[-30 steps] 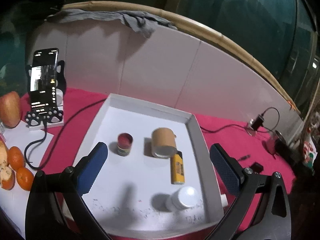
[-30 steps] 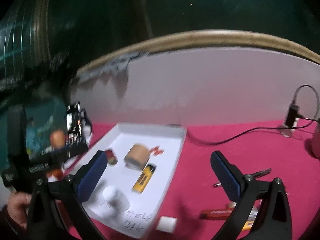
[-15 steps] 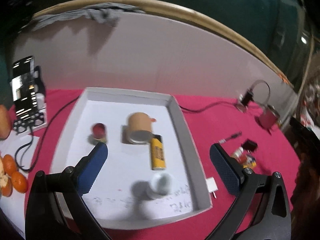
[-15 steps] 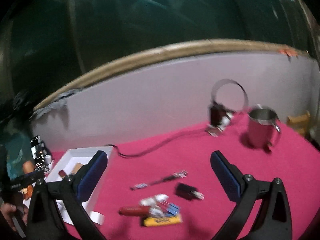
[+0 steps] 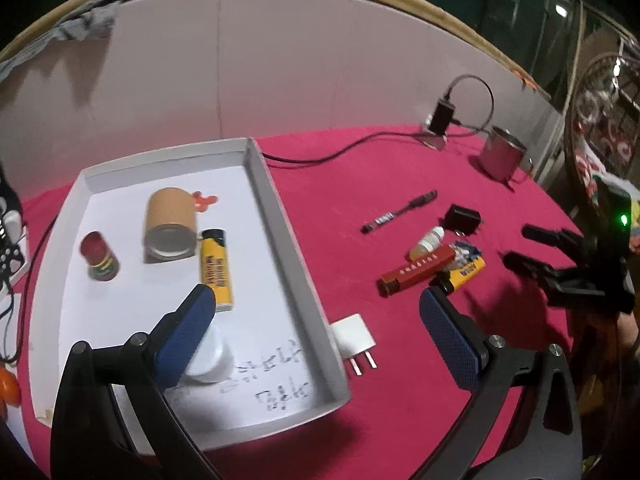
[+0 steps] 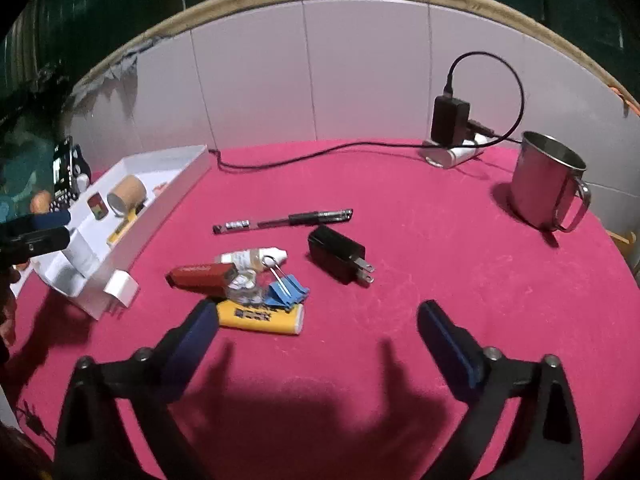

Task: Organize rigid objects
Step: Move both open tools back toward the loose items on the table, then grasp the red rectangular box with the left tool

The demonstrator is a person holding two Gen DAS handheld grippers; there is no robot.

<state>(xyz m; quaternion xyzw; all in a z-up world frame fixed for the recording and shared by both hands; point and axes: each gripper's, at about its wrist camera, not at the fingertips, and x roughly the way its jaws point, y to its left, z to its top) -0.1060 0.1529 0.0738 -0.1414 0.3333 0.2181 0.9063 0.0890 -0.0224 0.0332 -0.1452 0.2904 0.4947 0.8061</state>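
Observation:
A white tray [image 5: 280,216] holds a cardboard roll [image 5: 170,216], a small red tin [image 5: 98,254], a yellow lighter [image 5: 216,268] and a white bottle [image 5: 208,356], half hidden behind one finger. My left gripper [image 5: 316,304] hangs open over the tray's right wall, with a white plug [image 5: 354,330] just outside it. On the red cloth lie a pen [image 6: 280,220], a black plug [image 6: 338,254], a red box [image 6: 204,276], a dropper bottle [image 6: 252,258], a blue clip [image 6: 286,292] and a yellow pack [image 6: 260,318]. My right gripper [image 6: 318,312] hovers before this pile, its jaws closing on nothing.
A metal mug [image 6: 544,184] stands at the far right. A power strip with a black charger [image 6: 450,120] and its cable sits at the back by the white wall panels. A phone on a stand [image 6: 64,168] is left of the tray.
Both views swung right. The tray slid left in the left view and the loose pile came in. The right view left the tray and dropped toward the pile, its jaws slightly narrower.

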